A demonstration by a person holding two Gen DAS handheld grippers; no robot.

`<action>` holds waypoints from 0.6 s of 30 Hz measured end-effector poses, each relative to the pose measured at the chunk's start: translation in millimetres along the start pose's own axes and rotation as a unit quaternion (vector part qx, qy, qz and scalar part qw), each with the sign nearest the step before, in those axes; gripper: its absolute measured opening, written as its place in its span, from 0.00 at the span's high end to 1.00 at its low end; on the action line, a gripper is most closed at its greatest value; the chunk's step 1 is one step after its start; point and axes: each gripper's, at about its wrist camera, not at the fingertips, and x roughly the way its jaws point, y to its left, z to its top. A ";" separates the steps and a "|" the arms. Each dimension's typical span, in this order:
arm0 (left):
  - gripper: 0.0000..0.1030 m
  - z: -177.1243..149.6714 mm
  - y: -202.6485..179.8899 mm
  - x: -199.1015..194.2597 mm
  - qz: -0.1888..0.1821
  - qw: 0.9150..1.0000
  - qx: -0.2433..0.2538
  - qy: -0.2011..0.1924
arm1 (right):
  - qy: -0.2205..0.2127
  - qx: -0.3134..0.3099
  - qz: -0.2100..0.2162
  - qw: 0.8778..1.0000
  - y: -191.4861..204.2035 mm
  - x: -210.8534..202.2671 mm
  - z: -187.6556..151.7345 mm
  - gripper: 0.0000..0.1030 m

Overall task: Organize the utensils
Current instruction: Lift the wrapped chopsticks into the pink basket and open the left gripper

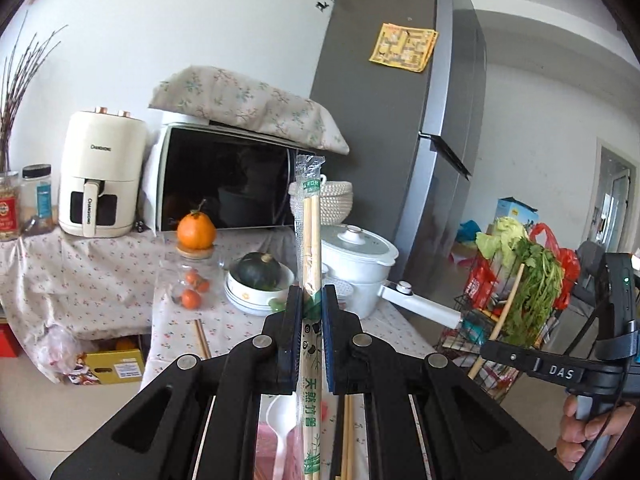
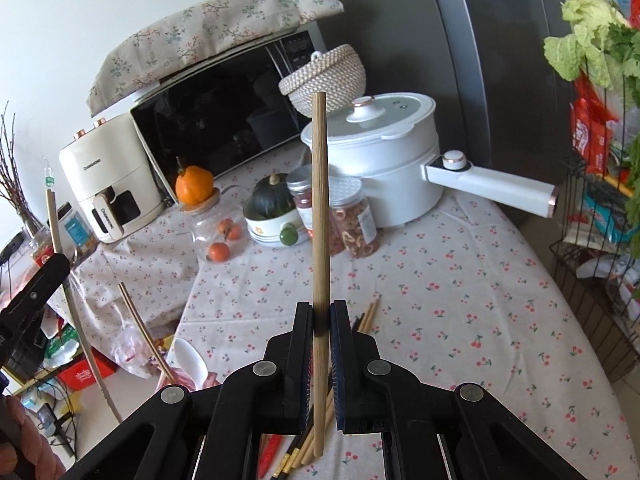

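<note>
Bamboo chopstick (image 2: 320, 208) light, stiff; right hand-held gripper (image 2: 321, 318) pinched it low; left hand-held gripper (image 1: 312, 304) clamped slippery wrapped chopsticks (image 1: 309, 232) mid-length.

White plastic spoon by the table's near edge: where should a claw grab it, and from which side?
Grip the white plastic spoon on its handle, coming from above, pads across its narrow width. The bowl is wide and curved and would slip. The handle runs under the right claw, partly hidden. Both claws are full: free one first.
</note>
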 end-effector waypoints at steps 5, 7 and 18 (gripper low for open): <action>0.91 -20.7 12.4 14.0 0.019 0.999 0.023 -0.034 | 0.005 -0.008 0.006 1.000 16.6 14.0 -2.0 0.93; 0.91 -29.0 15.1 21.7 0.028 0.999 0.032 -0.034 | 0.010 -0.012 0.008 1.000 22.3 18.7 -3.5 0.93; 0.90 -62.7 29.8 46.7 0.040 0.999 0.034 0.003 | 0.014 -0.020 0.013 1.000 35.2 25.0 -9.6 0.93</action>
